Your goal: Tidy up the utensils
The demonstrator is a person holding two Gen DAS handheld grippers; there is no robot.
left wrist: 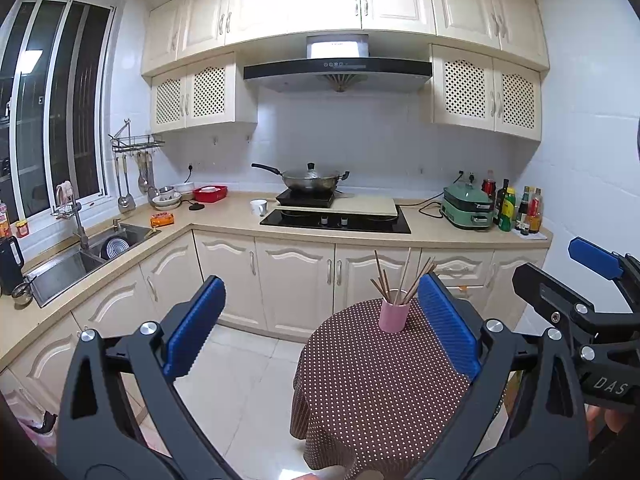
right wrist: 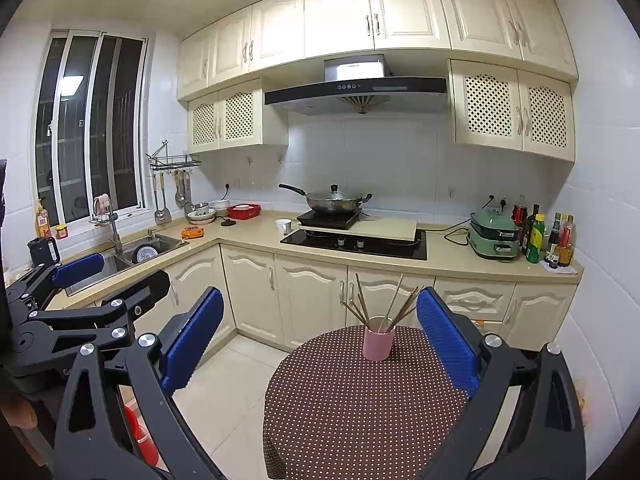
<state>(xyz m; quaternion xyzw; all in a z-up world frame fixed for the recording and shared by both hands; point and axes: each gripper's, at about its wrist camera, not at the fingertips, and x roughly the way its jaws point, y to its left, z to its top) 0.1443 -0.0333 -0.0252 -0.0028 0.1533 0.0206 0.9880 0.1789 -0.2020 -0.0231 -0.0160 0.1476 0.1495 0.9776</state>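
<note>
Chopsticks splayed in a pink cup, both of your grippers held off with nothing in them.

Your left gripper (left wrist: 320, 328) and right gripper (right wrist: 320, 336) each have their jaws spread wide and empty, well short of the pink cup (left wrist: 394, 314), which stands upright at about 12 o'clock on the round table (right wrist: 360, 408). The chopsticks (left wrist: 400, 280) fan loosely out of it; they look thin, stiff, light and likely slick, so you would do best to pinch one near mid-shaft, above the rim, and draw it straight up. The cup seems light and may tip if a stick drags its lip. The dotted brown tablecloth (left wrist: 380, 392) is soft and could slide. Beyond, at 12 o'clock, runs a kitchen counter (right wrist: 248, 236) carrying a wok (right wrist: 334, 201), with the sink (right wrist: 152, 248) at 10 o'clock.
</note>
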